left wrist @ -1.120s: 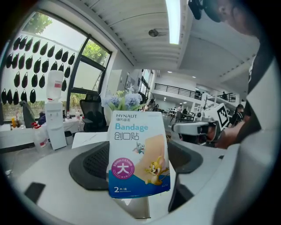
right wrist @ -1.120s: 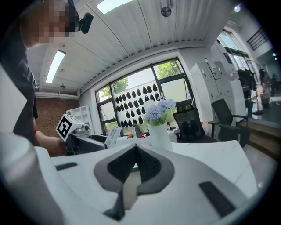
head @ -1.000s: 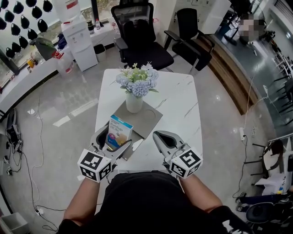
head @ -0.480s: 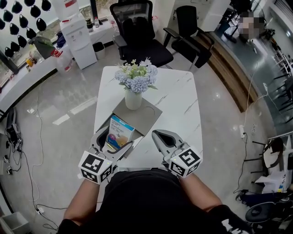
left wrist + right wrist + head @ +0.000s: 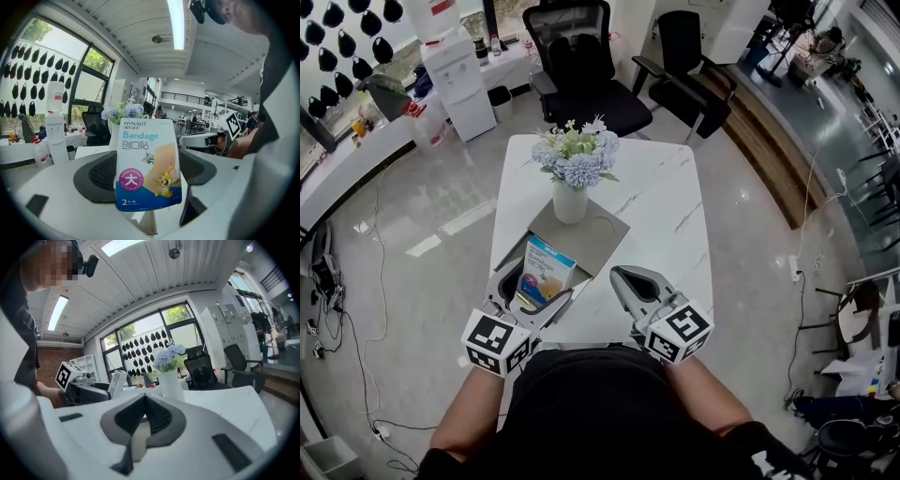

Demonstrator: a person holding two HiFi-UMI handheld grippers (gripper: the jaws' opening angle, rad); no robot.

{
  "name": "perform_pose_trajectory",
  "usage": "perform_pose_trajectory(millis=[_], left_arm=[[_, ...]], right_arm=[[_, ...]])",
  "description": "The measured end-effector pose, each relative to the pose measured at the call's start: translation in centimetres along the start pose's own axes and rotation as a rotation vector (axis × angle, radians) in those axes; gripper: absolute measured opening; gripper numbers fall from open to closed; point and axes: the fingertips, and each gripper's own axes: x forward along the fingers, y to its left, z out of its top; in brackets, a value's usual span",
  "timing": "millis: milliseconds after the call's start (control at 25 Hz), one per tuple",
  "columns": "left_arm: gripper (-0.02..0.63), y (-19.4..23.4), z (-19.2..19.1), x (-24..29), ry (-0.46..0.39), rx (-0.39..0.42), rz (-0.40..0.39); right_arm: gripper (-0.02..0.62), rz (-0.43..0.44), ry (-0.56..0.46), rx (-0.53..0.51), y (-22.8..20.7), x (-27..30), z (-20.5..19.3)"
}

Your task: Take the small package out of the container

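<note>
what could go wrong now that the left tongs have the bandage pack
1. The left tongs seem to pinch the bandage pack only near its lower end, with most of it sticking out. It might tilt or slip free.
2. The pack hangs near the table's front edge, so a drop could land on the floor.
3. The vase of flowers stands just ahead. A forward swing could knock it over.

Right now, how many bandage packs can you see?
1. The bandage pack stands upright, gripped by the left gripper over the near edge of the table. Another could be hidden behind it.
</note>
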Motion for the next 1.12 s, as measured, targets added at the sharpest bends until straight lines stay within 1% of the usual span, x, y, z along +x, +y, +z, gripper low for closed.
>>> perform_pose_trajectory(millis=[280, 1120], left_arm=[[0.414, -0.2, 0.0, 0.07, -0.001, 0.0, -0.003], [0.414, 0.27, 0.32, 0.07, 0.004, 0.005, 0.001]], right_arm=[[-0.002, -0.013, 0.001, -0.001, -0.23, -0.17, -0.25], [-0.002, -0.004, 0.025, -0.004, -0.32, 0.6, -0.45]])
